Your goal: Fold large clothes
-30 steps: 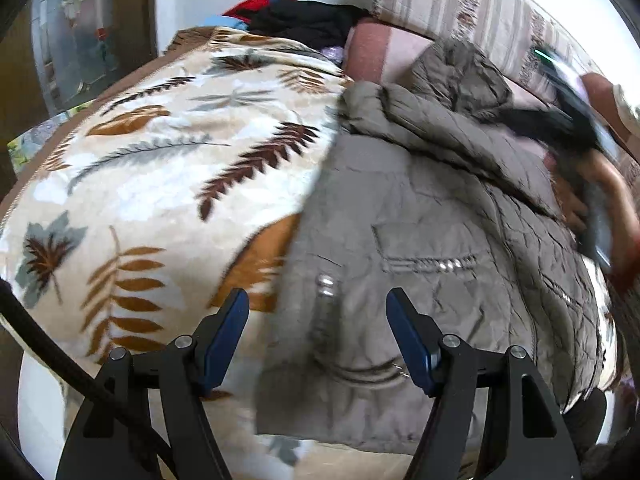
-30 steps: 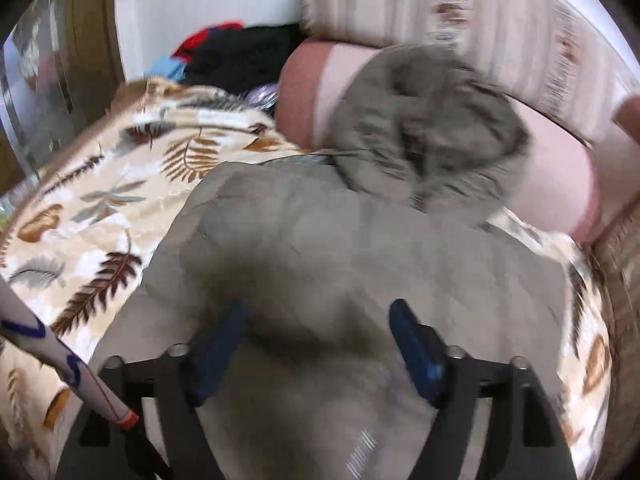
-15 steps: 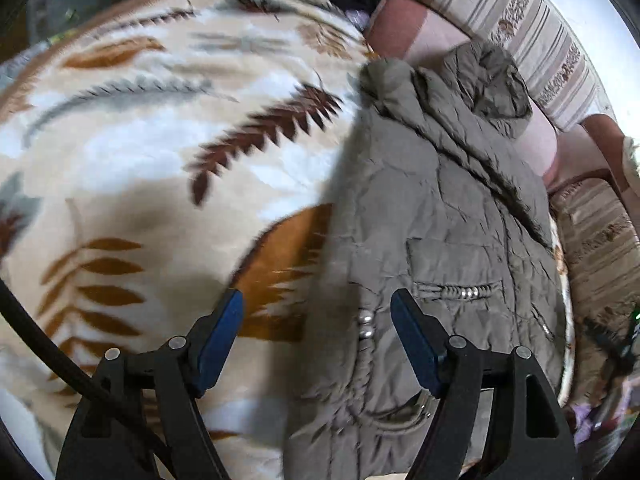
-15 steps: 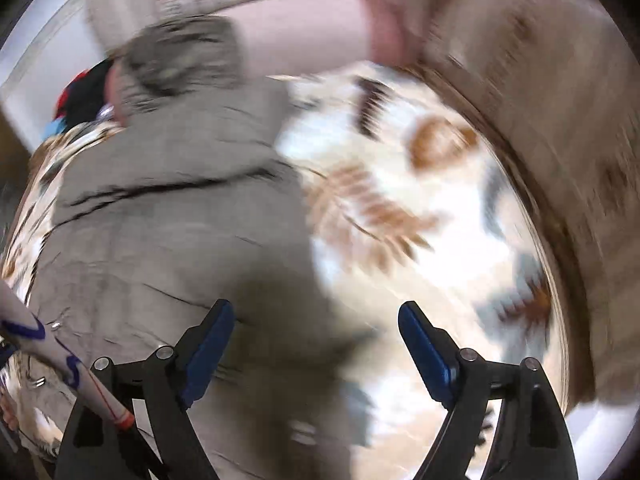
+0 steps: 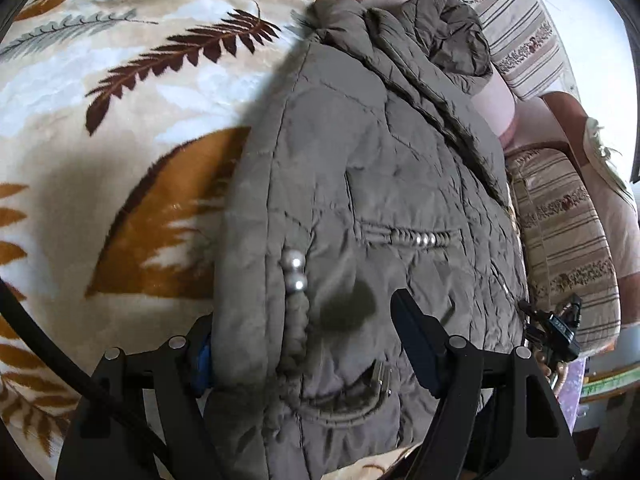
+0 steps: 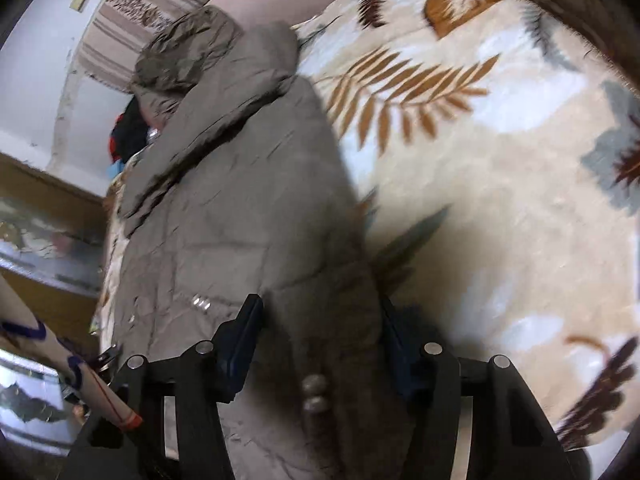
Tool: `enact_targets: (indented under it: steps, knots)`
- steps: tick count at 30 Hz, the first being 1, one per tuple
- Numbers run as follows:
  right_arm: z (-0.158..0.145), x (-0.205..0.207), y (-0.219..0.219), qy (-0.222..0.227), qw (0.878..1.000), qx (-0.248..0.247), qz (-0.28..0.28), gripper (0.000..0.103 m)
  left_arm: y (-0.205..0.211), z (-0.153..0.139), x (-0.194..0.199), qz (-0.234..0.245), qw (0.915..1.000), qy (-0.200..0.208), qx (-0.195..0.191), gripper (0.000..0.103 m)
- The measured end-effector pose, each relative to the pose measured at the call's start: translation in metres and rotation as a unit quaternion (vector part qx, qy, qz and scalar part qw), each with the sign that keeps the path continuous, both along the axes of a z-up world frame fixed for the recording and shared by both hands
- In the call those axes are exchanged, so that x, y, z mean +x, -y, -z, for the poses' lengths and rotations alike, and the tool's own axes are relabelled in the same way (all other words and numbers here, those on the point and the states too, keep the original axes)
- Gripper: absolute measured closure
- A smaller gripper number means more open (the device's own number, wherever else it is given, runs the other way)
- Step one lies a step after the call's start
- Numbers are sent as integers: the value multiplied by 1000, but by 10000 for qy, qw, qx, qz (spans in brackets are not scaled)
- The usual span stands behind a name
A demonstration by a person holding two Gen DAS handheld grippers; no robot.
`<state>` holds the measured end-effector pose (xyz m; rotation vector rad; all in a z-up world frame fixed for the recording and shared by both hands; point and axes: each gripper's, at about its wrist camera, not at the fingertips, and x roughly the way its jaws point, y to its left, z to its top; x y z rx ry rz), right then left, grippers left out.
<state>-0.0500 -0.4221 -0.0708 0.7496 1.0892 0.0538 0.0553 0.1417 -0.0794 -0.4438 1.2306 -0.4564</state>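
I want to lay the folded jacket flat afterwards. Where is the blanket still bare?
Bare leaf-print blanket lies on the left tool's side of the quilted jacket; in the right wrist view, a wider bare stretch lies past the jacket's other edge. It is crowded by the hood, against the striped cushions.

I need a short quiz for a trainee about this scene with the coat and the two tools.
1. True or false: the olive-grey quilted hooded coat lies on a plain blue sheet.
2. Which edge of the coat does the left tool straddle: A, the hood; B, the hem end near the two silver beads?
3. Fill in: the right tool has the coat's edge ____ its fingers.

Key: 1 false, it lies on the cream leaf-patterned blanket; 2 B; 3 between.
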Motion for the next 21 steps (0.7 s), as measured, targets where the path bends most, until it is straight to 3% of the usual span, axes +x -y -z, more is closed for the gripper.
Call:
enact_targets:
  steps: [7,10,13,14,15,16,17,19,21]
  knots:
    - [14,-35,-10,47,9981,572,-212,40,-12,8,-1,-42,9982,56,-599,17]
    - [21,-48,-19,63,9962,839,-217,40,-7,6,-3,-77,9987,137,-480,15]
    - [22,-55,-30,101,9968,784,-73,41,5,2,-6,-93,9998,170,-51,15]
    - [20,-55,-32,68,9977,681,-15,47,9,0,-6,-80,9998,138,127,23]
    - [18,-53,-32,32,9980,631,-10,62,14,-1,-6,-48,9994,85,332,33]
    - [15,-53,-32,44,9979,646,-13,67,19,-3,-7,5,9987,18,500,54]
    - [9,-53,-29,104,9977,665,-5,76,21,-5,-8,35,9983,-18,578,65]
    - [-7,-56,-23,296,9976,632,-34,82,23,-14,-14,46,9987,-34,509,76]
    - [-25,-60,-20,486,9977,473,-96,85,24,-22,-24,71,9989,15,469,78]
